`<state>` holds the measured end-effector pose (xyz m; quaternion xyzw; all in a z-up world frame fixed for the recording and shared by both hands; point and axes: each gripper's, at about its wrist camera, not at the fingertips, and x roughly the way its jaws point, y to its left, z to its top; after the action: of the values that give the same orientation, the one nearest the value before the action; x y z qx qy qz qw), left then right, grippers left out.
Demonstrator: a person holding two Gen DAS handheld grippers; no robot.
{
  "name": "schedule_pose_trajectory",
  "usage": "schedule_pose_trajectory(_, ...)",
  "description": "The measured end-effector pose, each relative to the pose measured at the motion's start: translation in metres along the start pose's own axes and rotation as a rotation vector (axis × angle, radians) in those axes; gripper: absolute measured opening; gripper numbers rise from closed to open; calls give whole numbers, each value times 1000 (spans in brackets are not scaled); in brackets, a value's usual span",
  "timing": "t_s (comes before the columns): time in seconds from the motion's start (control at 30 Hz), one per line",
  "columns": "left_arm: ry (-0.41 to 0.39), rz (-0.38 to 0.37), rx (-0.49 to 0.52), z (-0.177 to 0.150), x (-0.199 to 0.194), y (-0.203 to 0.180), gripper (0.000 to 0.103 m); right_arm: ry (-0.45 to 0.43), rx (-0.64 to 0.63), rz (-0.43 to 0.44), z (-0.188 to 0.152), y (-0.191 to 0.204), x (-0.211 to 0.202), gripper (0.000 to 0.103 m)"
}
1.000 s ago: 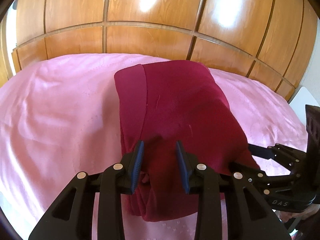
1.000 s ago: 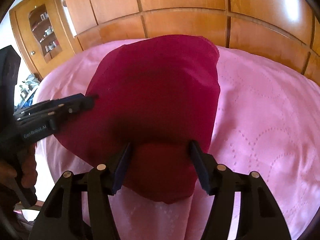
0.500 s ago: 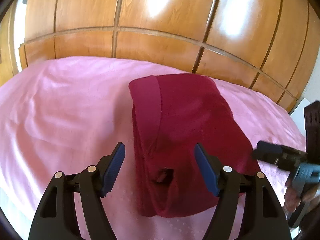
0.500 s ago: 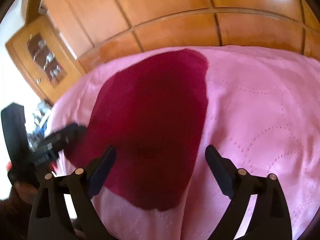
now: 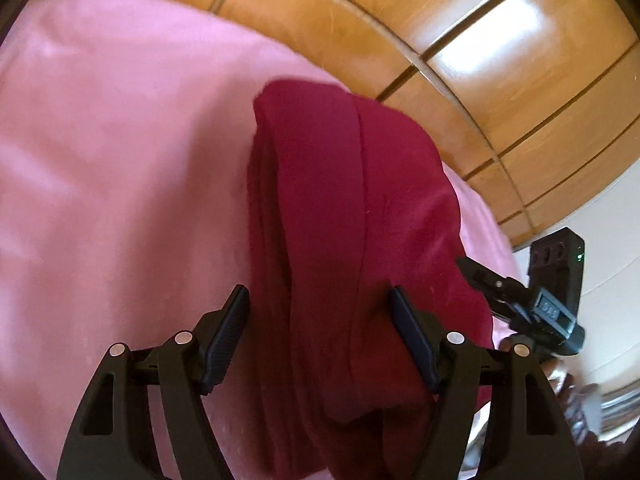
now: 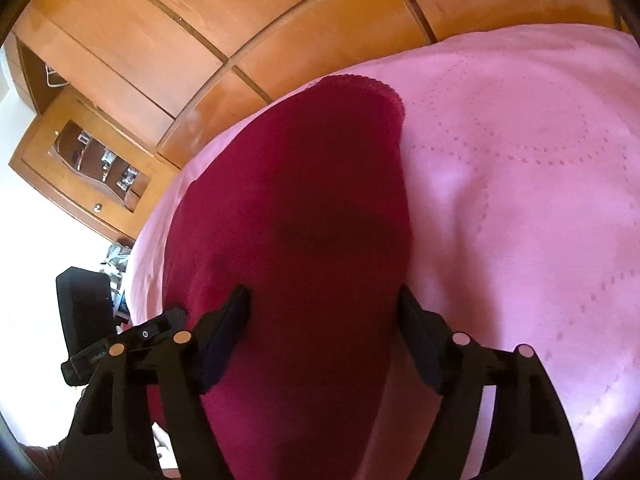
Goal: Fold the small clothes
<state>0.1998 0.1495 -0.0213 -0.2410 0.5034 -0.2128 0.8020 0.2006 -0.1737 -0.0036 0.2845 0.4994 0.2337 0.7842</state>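
Now both our claws, left gripper (image 5: 320,340) and right gripper (image 6: 324,340), gape wide, holding nothing. We judge the red garment (image 5: 344,208) soft, light, limp; grab its layered near edge at lower centre.

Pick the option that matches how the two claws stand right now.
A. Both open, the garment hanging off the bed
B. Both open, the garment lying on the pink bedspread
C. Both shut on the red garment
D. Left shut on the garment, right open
B: the left claw and the right claw both have their fingers spread wide, and the folded red garment lies on the pink bedspread.
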Motion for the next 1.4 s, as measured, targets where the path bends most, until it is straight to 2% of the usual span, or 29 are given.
schedule_pose_trajectory(0.03, 2, -22, 2, -1, 2, 1, 58, 2, 5, 8, 0, -1, 0, 64)
schedule_pose_trajectory(0.1, -15, -50, 17, -3, 2, -1, 48, 8, 7, 18, -1, -3, -1, 56)
schedule_pose_trajectory(0.17, -21, -60, 33, -6, 0, -4, 41, 7, 3, 23, 0, -1, -6, 43)
schedule_pose_trajectory(0.23, -29, -74, 41, -5, -5, -6, 37, -5, -21, 16, 0, 7, -14, 38)
schedule_pose_trajectory(0.47, -49, -122, 125, -5, -17, -38, 35, -60, -67, -24, -4, 14, -48, 36)
schedule_pose_trajectory(0.67, -54, -187, 190, 12, -5, -81, 35, -174, -70, -54, 17, 2, -95, 35)
schedule_pose_trajectory(0.83, -67, -213, 269, 56, 30, -132, 35, -279, -57, -119, 53, -21, -126, 35)
schedule_pose_trajectory(0.9, -57, -192, 317, 72, 55, -154, 35, -308, -42, -161, 67, -37, -134, 36)
schedule_pose_trajectory(1.0, -22, -151, 347, 89, 92, -173, 35, -303, -30, -261, 83, -64, -126, 36)
schedule_pose_trajectory(1.1, 23, -64, 388, 99, 138, -185, 35, -238, -14, -380, 93, -97, -99, 39)
schedule_pose_trajectory(1.13, 74, -24, 382, 99, 160, -183, 35, -210, 4, -397, 92, -109, -89, 41)
schedule_pose_trajectory(1.17, 114, 13, 377, 98, 178, -180, 40, -188, 21, -408, 90, -119, -80, 49)
schedule_pose_trajectory(1.2, 140, 65, 377, 95, 193, -175, 55, -190, 31, -405, 86, -129, -73, 53)
schedule_pose_trajectory(1.23, 136, 101, 364, 91, 201, -169, 64, -208, 40, -405, 81, -133, -73, 60)
schedule_pose_trajectory(1.27, 113, 106, 350, 90, 200, -164, 71, -215, 56, -395, 79, -135, -74, 66)
schedule_pose_trajectory(1.3, 113, 97, 346, 91, 199, -162, 71, -216, 85, -379, 77, -137, -76, 67)
schedule_pose_trajectory(1.33, 112, 93, 343, 92, 196, -161, 71, -216, 89, -385, 76, -138, -78, 73)
schedule_pose_trajectory(1.37, 108, 104, 344, 92, 193, -163, 72, -214, 86, -407, 77, -135, -79, 79)
schedule_pose_trajectory(1.4, 96, 120, 348, 92, 188, -165, 72, -216, 69, -436, 77, -128, -83, 80)
